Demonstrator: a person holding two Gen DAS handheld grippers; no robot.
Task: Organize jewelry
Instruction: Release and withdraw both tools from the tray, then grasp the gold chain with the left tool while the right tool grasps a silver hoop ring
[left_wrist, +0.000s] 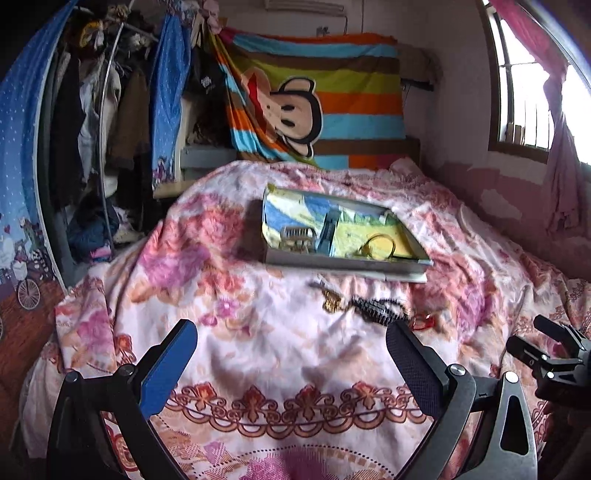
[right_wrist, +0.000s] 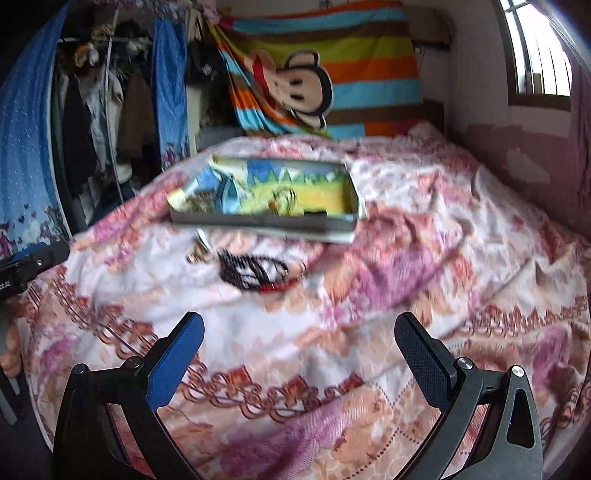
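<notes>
A shallow open box (left_wrist: 343, 264) with a colourful picture lining lies on the floral bedspread (left_wrist: 258, 350); inside it sit a metal piece (left_wrist: 297, 236) on the left and a gold loop (left_wrist: 378, 245) on the right. In front of the box lie a gold trinket (left_wrist: 332, 301), a black bead string (left_wrist: 376, 310) and a small red piece (left_wrist: 424, 323). My left gripper (left_wrist: 291, 347) hovers open over the bedspread, short of them. The right wrist view shows the box (right_wrist: 266, 221), the black beads (right_wrist: 251, 269) and my right gripper (right_wrist: 299, 339), open and empty.
A clothes rack (left_wrist: 103, 110) with blue curtains stands left of the bed. A striped monkey blanket (left_wrist: 314, 99) hangs at the headboard. A window (left_wrist: 524, 85) is at the right. The other gripper's body shows at the right edge (left_wrist: 554, 354) and at the left edge (right_wrist: 26, 266).
</notes>
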